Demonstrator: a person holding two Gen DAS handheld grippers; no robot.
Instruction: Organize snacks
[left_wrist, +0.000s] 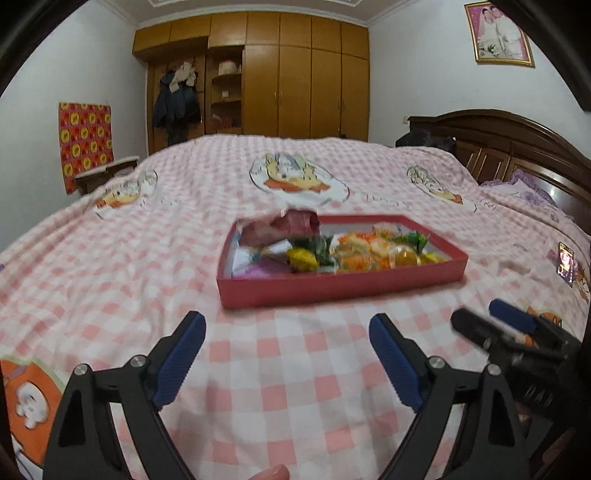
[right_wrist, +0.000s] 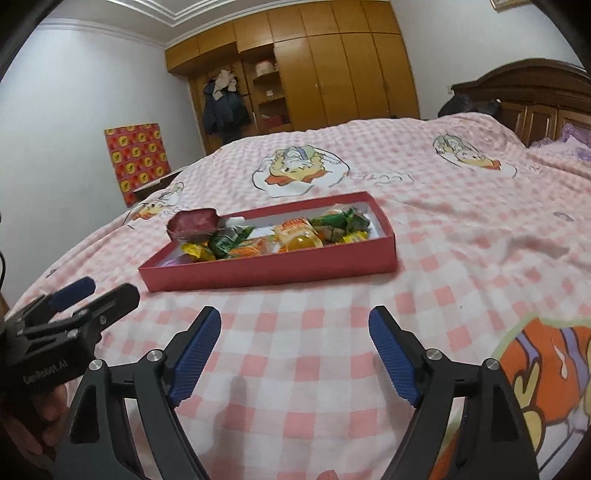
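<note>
On the pink checked bedspread (left_wrist: 295, 369), a shallow red box (left_wrist: 332, 288) sits flat near the middle of the bed, walls up, so the loose snacks stay contained.

Left end of the box: a dark red packet (right_wrist: 194, 221) leans over the rim, likely too bulky to lie inside. Centre and right: small wrapped sweets (left_wrist: 373, 251) in green, yellow and orange foil are heaped together on the white floor of the box. No snack lies outside the box in either view, which suggests that the sorting is largely complete.

Left gripper (left_wrist: 288, 354): jaws wide apart, empty, above bare cloth short of the box. Right gripper (right_wrist: 295, 350): same condition, near and to its right.

View differences: the left wrist camera alone shows a framed photograph (left_wrist: 498, 35) on the wall and a small card (left_wrist: 567, 264) on the cover right of the box. The right wrist camera alone shows the hand (right_wrist: 33, 424) gripping the left tool.
</note>
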